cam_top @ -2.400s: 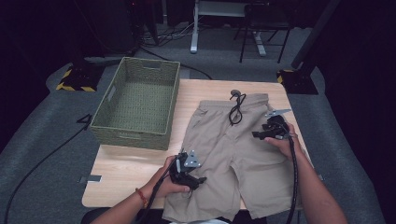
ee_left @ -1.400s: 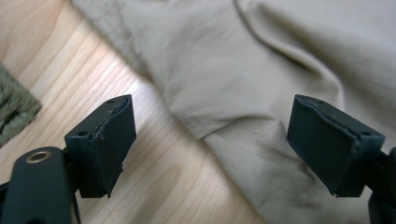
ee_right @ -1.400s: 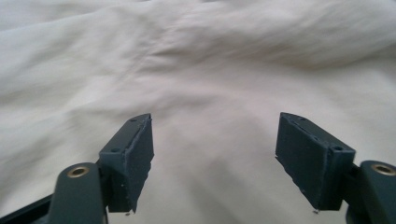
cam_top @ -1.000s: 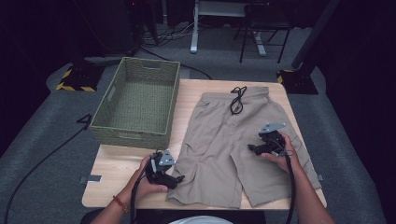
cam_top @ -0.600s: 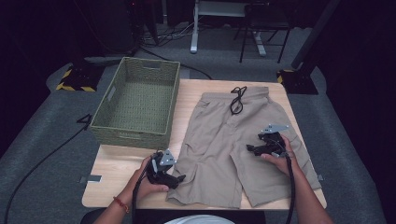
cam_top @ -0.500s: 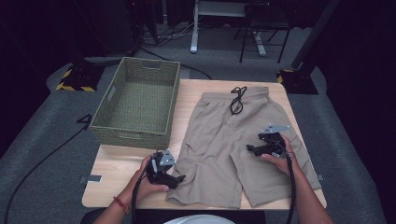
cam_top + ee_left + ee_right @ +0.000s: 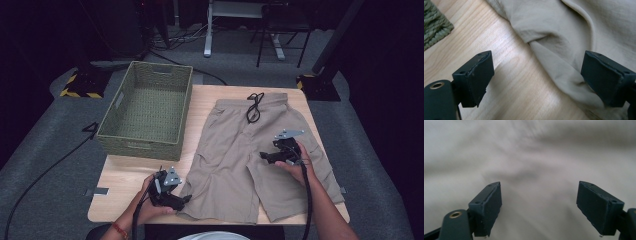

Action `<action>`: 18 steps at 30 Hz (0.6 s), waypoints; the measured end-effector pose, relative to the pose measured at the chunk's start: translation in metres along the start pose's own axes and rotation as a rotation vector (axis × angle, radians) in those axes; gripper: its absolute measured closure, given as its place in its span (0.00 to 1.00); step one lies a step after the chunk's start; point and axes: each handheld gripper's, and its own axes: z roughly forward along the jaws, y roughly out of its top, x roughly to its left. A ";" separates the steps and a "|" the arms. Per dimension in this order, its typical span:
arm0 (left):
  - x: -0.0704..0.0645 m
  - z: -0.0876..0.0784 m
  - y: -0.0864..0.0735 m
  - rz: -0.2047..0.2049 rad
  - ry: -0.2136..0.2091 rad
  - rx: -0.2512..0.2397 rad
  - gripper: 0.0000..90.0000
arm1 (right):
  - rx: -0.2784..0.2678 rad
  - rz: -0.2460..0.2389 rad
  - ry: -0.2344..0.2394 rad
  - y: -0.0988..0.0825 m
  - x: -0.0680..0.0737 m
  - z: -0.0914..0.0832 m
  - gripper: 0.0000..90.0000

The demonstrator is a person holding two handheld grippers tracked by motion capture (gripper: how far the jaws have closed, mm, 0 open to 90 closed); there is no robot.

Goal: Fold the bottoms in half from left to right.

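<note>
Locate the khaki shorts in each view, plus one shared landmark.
High view: khaki shorts spread flat right of centre on the wooden table, beside the green woven basket.
Left gripper view: the shorts' leg edge crosses top and right.
Right gripper view: fabric behind both jaws.
Shared landmark: the shorts' cloth itself.
</note>
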 end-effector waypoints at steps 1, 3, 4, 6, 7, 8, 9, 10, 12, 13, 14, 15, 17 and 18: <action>-0.001 0.000 0.000 -0.004 0.002 0.001 0.13 | -0.013 -0.009 0.001 0.005 0.003 0.000 0.23; -0.002 0.000 0.001 -0.004 0.002 0.004 0.13 | -0.032 -0.049 0.006 0.022 0.016 0.001 0.23; -0.004 0.000 0.001 -0.007 0.002 0.010 0.13 | -0.040 -0.067 0.011 0.031 0.022 0.003 0.23; -0.006 0.000 0.002 -0.004 -0.005 0.010 0.16 | -0.056 -0.097 0.045 0.053 0.036 0.010 0.23; -0.007 0.000 0.003 0.001 -0.008 0.011 0.16 | -0.062 -0.100 0.054 0.060 0.040 0.013 0.23; -0.008 0.001 0.003 -0.002 -0.008 0.012 0.16 | -0.064 -0.108 0.064 0.072 0.047 0.019 0.23; -0.009 0.001 0.003 0.006 -0.020 0.004 0.16 | -0.060 -0.118 0.067 0.079 0.051 0.023 0.23; -0.010 0.002 0.003 0.006 -0.027 -0.004 0.16 | -0.048 -0.134 0.075 0.090 0.057 0.031 0.23; -0.011 0.002 0.003 0.002 -0.046 -0.013 0.17 | -0.034 -0.147 0.056 0.105 0.064 0.044 0.24; -0.011 0.002 0.003 -0.001 -0.060 -0.016 0.17 | -0.033 -0.143 0.059 0.111 0.066 0.051 0.24; -0.010 0.001 0.003 -0.013 -0.069 -0.023 0.17 | -0.029 -0.133 0.064 0.117 0.068 0.057 0.24; -0.009 0.001 0.002 -0.030 -0.086 -0.032 0.17 | -0.023 -0.127 0.068 0.120 0.069 0.062 0.24; -0.008 0.000 0.002 -0.037 -0.097 -0.034 0.17 | 0.004 -0.133 0.048 0.128 0.073 0.079 0.24; -0.009 0.000 0.002 -0.035 -0.100 -0.036 0.17 | 0.011 -0.126 0.054 0.131 0.074 0.084 0.24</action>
